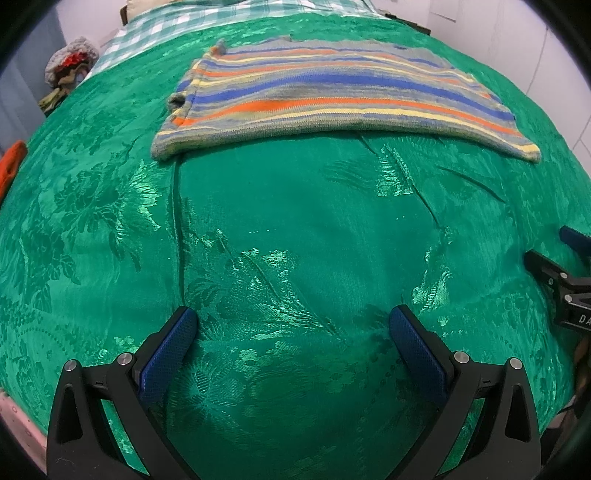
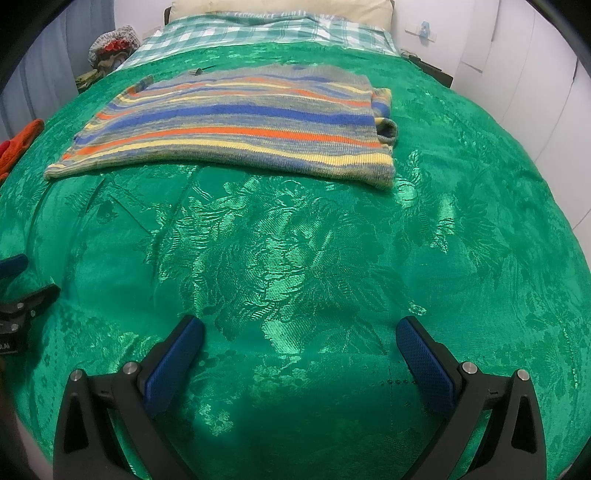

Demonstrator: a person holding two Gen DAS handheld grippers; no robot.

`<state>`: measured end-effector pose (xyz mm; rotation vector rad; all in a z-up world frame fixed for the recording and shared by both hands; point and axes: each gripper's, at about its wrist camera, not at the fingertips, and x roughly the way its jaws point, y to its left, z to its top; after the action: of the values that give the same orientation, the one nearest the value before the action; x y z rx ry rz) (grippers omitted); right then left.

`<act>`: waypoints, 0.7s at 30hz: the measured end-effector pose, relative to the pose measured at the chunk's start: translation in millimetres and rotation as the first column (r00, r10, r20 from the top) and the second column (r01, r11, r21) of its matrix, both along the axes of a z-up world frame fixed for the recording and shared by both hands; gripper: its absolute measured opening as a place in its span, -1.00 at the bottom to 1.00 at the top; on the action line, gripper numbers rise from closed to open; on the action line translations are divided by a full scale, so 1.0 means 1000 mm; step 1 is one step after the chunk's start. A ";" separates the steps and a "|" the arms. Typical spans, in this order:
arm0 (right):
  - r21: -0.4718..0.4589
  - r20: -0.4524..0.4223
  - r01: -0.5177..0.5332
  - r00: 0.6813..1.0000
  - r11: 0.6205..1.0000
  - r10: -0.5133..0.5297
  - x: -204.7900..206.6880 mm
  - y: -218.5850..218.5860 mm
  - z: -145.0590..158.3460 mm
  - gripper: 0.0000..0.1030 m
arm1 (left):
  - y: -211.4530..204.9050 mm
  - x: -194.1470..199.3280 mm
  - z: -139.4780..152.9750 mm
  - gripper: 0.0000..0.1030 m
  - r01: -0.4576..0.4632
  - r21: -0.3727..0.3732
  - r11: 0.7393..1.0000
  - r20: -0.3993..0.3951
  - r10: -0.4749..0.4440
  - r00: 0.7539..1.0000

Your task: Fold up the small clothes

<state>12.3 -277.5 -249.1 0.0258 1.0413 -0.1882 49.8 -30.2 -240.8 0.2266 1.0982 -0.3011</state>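
A striped knit sweater (image 1: 332,96) in grey, blue, orange and yellow lies flat on the green bedspread (image 1: 295,229), its sleeves tucked in at both sides. It also shows in the right wrist view (image 2: 243,125). My left gripper (image 1: 293,321) is open and empty, over bare bedspread well short of the sweater's near hem. My right gripper (image 2: 300,330) is open and empty, also short of the hem. The right gripper shows at the right edge of the left wrist view (image 1: 565,280); the left gripper shows at the left edge of the right wrist view (image 2: 18,295).
A checked blanket (image 2: 258,29) and a pillow (image 2: 280,9) lie at the head of the bed. A crocheted item (image 1: 70,62) sits at the far left. Orange clothing (image 1: 11,166) lies at the left edge. White walls stand to the right.
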 end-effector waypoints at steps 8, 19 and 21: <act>0.001 -0.013 0.005 1.000 1.000 -0.005 0.003 0.000 0.001 1.00 | 0.000 0.006 0.000 0.98 0.004 0.009 1.000 -0.012 -0.004 1.000; 0.005 -0.024 0.006 1.000 1.000 -0.006 0.003 0.000 0.002 1.00 | -0.002 0.011 -0.001 0.98 0.009 0.018 1.000 -0.026 -0.009 1.000; 0.005 -0.025 0.006 1.000 1.000 -0.006 0.003 0.000 0.003 1.00 | -0.002 0.013 -0.002 0.98 0.010 0.019 1.000 -0.029 -0.010 1.000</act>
<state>14.9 -277.6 -246.5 0.0309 1.0671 -0.1916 62.7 -32.2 -242.4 0.2454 1.1294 -0.3036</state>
